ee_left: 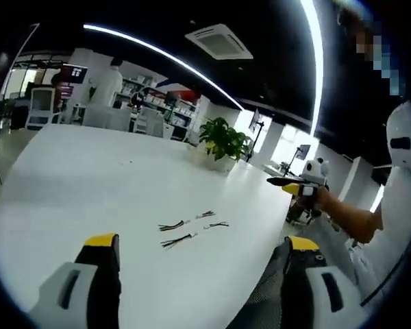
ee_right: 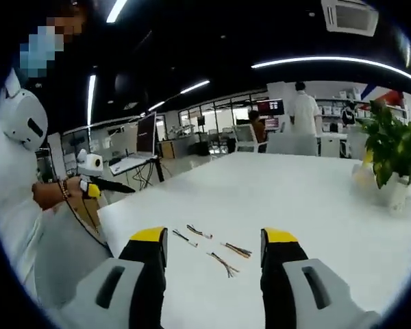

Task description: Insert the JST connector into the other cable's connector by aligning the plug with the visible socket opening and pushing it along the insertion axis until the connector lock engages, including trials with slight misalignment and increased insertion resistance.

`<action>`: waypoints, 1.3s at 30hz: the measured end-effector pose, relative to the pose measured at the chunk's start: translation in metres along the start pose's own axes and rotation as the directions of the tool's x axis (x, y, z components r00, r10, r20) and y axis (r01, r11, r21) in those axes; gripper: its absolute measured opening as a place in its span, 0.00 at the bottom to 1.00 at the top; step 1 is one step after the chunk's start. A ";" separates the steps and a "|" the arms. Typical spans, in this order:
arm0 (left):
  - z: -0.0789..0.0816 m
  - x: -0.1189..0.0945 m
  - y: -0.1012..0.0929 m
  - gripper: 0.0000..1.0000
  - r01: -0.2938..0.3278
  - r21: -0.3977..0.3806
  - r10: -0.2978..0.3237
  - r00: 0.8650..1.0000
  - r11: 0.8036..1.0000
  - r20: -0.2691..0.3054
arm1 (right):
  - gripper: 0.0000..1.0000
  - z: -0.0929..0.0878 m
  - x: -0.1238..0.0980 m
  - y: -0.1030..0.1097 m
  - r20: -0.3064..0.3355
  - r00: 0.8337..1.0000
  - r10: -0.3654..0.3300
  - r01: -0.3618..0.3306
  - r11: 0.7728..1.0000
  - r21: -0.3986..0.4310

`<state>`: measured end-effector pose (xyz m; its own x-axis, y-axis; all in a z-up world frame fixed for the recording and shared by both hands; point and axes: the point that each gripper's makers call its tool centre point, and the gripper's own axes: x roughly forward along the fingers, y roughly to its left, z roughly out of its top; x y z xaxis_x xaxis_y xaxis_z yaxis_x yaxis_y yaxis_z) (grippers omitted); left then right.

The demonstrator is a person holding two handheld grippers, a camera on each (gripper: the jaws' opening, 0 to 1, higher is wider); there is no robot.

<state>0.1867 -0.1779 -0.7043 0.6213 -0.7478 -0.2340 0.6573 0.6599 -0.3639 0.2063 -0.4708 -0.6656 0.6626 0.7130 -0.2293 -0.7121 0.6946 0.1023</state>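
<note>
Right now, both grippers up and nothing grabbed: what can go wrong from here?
1. The cables are thin, flat on the white table, in a loose cluster. The open right gripper could pinch wires rather than a connector, or nudge neighbouring cables.
2. Several similar cables lie together; the open left gripper may pick a non-mating one.
3. The connector ends are too small to read here, so socket orientation is unknown; misaligned pushing could jam.

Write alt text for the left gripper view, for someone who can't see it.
Four short wired connector cables lie loose on a large white table, ahead of the open, empty left gripper. At the right edge a person's hand holds the right gripper above the table's edge; a potted plant stands at the table's far side.
</note>
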 end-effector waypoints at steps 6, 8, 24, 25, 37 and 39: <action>0.042 0.009 -0.001 0.96 0.083 0.165 -0.091 0.995 0.983 0.044 | 0.44 0.037 0.001 -0.007 0.046 0.992 0.114 -0.110 0.991 -0.082; 0.050 0.013 -0.001 0.97 0.093 0.171 -0.103 0.994 0.981 0.048 | 0.42 0.042 0.002 -0.010 0.047 0.990 0.137 -0.132 0.987 -0.091; 0.085 0.079 0.005 0.86 0.240 0.302 -0.244 0.969 0.922 -0.027 | 0.39 0.068 0.045 -0.013 -0.016 0.916 0.401 -0.397 0.899 -0.185; 0.083 0.085 0.004 0.85 0.257 0.294 -0.258 0.965 0.920 -0.036 | 0.39 0.065 0.049 -0.016 -0.021 0.913 0.408 -0.404 0.896 -0.183; 0.055 0.130 0.010 0.72 0.344 0.290 -0.329 0.939 0.893 -0.100 | 0.36 0.033 0.086 -0.036 -0.059 0.901 0.429 -0.433 0.891 -0.133; 0.050 0.136 0.014 0.74 0.334 0.283 -0.316 0.943 0.899 -0.109 | 0.37 0.027 0.092 -0.037 -0.064 0.903 0.426 -0.431 0.893 -0.131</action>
<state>0.3016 -0.2670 -0.6962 0.3319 -0.9211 -0.2036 0.9190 0.3644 -0.1504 0.2998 -0.4285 -0.6646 0.2799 0.9332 -0.2253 -0.9517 0.3006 0.0630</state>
